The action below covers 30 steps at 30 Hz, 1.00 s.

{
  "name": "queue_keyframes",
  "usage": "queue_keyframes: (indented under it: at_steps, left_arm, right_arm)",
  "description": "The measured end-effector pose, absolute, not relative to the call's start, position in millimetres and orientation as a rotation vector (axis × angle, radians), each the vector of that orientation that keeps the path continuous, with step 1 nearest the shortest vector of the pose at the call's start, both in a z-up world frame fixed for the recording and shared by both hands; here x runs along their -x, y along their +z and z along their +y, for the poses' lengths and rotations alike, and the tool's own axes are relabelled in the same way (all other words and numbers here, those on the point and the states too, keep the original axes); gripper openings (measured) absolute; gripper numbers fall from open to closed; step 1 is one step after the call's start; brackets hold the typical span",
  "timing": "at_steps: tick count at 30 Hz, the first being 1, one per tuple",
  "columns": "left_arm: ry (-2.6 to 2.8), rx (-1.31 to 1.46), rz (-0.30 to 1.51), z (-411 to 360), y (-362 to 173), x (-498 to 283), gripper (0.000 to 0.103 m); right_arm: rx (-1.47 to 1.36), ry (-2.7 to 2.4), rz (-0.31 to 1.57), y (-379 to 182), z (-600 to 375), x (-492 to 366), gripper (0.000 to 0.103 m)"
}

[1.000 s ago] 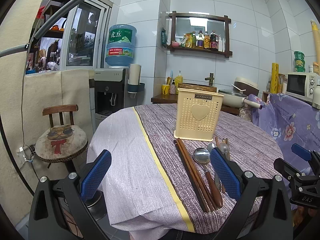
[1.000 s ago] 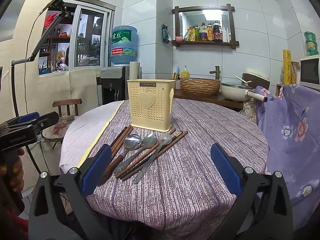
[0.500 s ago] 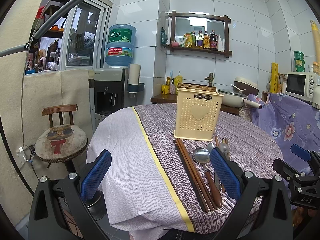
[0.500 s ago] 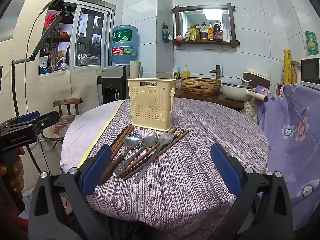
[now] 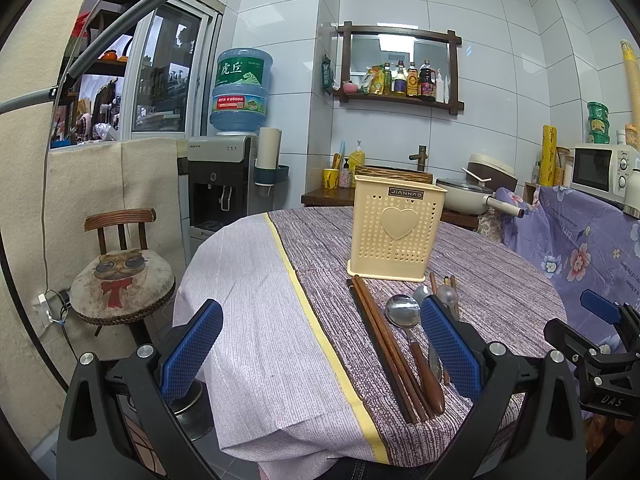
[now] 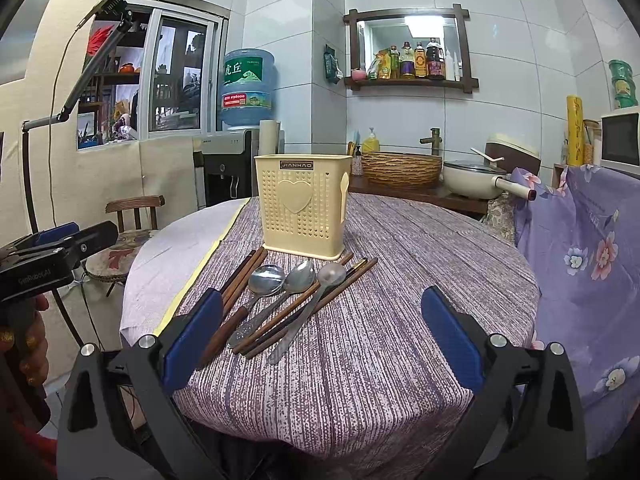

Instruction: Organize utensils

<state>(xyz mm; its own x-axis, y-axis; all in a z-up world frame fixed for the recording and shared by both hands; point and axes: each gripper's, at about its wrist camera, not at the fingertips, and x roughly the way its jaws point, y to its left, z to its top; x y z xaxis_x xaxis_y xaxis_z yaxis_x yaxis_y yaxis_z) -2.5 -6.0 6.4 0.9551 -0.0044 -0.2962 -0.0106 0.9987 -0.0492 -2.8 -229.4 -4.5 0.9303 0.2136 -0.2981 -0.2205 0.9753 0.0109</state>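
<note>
Both grippers are held at the near edge of the table, wide apart and empty: the left gripper [image 5: 320,344] over the pale half of the cloth, the right gripper [image 6: 322,336] over the striped half. No utensil is gripped and the task is judged not yet begun.

The utensils lie flat in front of the cream utensil holder [image 6: 303,210], which stands upright near the table's middle. One pair of chopsticks [image 5: 382,340] lies to the left, touching a wooden-handled spoon [image 6: 250,300]. Two metal spoons [image 6: 296,288] and a second chopstick pair [image 6: 316,300] are crossed over one another.

Risks noted:
- The crossed pieces are in contact; lifting one is likely to drag or scatter its neighbours.
- Thin, flat handles on cloth offer little purchase; a slip or a pinched fold of tablecloth [image 6: 380,320] is possible.
- The holder appears light; a utensil pushed against its rim could tip or slide it.
- Handle ends lie close to the table edge and could be knocked off.

The round table is covered by cloth, in a tiled kitchen with a water dispenser [image 5: 224,184], a wall shelf [image 5: 400,80] of bottles and a chair [image 5: 120,272].
</note>
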Motion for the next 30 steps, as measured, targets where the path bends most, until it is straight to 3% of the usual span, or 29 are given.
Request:
queue_keyframes:
  at_steps: [15,30]
  left_arm:
    - [-0.009,0.053,0.331,-6,2,-1,0.098]
    - [-0.043,0.055,0.486,11,-12,-62,0.098]
  right_arm:
    - [0.022,0.221,0.330,-8,-229,-1,0.098]
    - [-0.060,0.192,0.536,-22,-254,-68,0.097]
